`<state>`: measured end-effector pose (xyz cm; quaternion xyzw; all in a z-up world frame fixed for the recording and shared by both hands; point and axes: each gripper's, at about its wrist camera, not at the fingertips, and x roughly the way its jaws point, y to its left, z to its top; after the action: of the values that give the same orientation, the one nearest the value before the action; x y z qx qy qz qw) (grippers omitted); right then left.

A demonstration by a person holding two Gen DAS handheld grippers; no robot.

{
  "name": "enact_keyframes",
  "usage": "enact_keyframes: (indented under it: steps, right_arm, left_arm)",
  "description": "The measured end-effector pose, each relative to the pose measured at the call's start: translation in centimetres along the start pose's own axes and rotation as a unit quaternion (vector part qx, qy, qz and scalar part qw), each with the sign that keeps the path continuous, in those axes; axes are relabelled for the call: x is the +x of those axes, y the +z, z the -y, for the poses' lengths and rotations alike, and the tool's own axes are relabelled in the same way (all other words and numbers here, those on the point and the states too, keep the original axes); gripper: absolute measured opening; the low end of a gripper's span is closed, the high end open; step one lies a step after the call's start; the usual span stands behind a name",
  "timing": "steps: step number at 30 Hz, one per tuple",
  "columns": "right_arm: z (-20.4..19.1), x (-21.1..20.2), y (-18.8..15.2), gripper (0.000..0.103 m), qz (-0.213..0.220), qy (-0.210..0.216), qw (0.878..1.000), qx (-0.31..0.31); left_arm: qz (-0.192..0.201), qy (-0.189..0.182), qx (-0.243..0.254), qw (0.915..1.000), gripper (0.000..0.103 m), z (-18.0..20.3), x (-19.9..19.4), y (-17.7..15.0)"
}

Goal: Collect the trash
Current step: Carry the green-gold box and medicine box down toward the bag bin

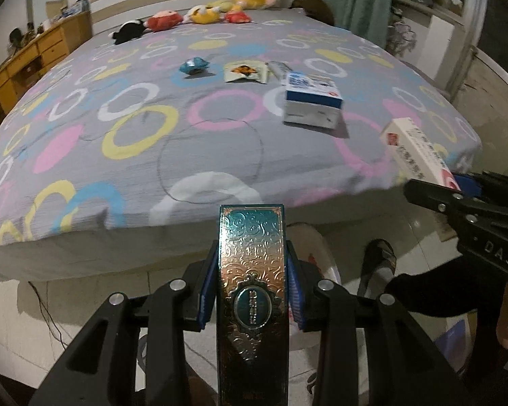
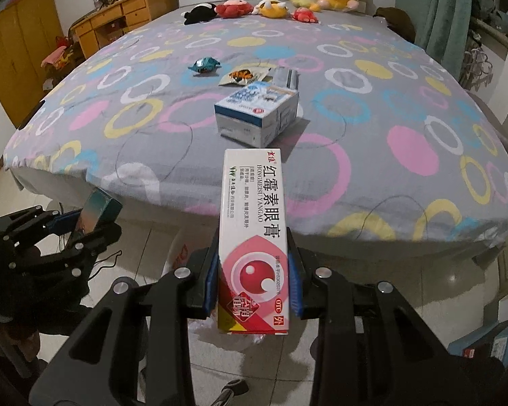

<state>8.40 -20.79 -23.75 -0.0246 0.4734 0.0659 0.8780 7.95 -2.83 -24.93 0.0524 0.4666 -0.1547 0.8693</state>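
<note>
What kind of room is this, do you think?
Most likely a bedroom: a large bed with a ring-patterned sheet, plush toys lined up by the headboard, and a wooden dresser against the wall.

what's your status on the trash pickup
Left tongs shut on teal foil box. Right tongs shut on eye ointment box. Blue-white carton, wrappers on bed. Nothing blocking.

Embossed box [image 1: 252, 291] bottom cut off
</note>
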Motion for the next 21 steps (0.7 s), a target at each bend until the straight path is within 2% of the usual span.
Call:
enact_keyframes:
  steps: [3, 12, 21]
  right_arm:
    - [0.0, 0.4, -0.7, 0.032, -0.007, 0.0, 1.0, 0.004]
    - [-0.1, 2.9, -2.2, 0.032, -0.041, 0.005, 0.999, 0.002]
    - [-0.1, 6.2, -3.1, 0.032, -0.078, 0.01, 0.997, 0.002]
  left_arm:
    - [-0.004, -0.007, 0.009, 0.9999, 0.035, 0.3, 0.5, -0.5]
    - [-0.061, -0.037, 0.018, 0.9973, 0.035, 0.9, 3.9, -2.9]
    - [-0.096, -0.04, 0.035, 0.994, 0.035, 1.6, 7.2, -4.6]
